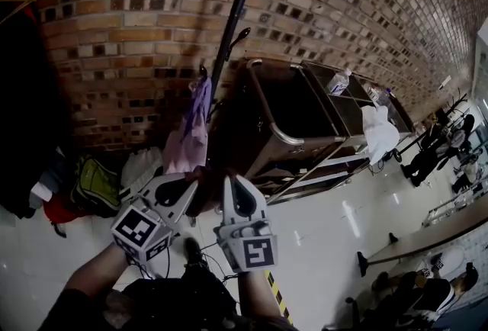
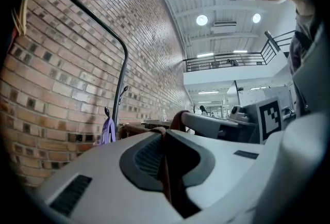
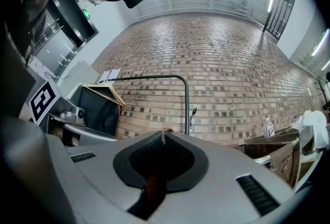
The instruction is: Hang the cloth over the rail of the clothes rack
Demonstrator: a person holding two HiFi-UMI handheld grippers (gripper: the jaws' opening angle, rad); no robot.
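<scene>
A dark reddish-brown cloth is bunched between my two grippers, low in the head view. My left gripper is shut on the cloth, and a thin edge of the cloth shows pinched between its jaws. My right gripper is shut on the cloth too, with a frayed thread at the jaw tips. The two grippers are held close side by side. The rack's black rail rises above and ahead of them against the brick wall. It also appears as a bent black bar and as a horizontal bar.
A purple garment hangs from a hook on the rack's post. A metal cart with bottles and a white cloth stands to the right. Bags and dark clothes lie left. A wooden hanger hangs on the rail.
</scene>
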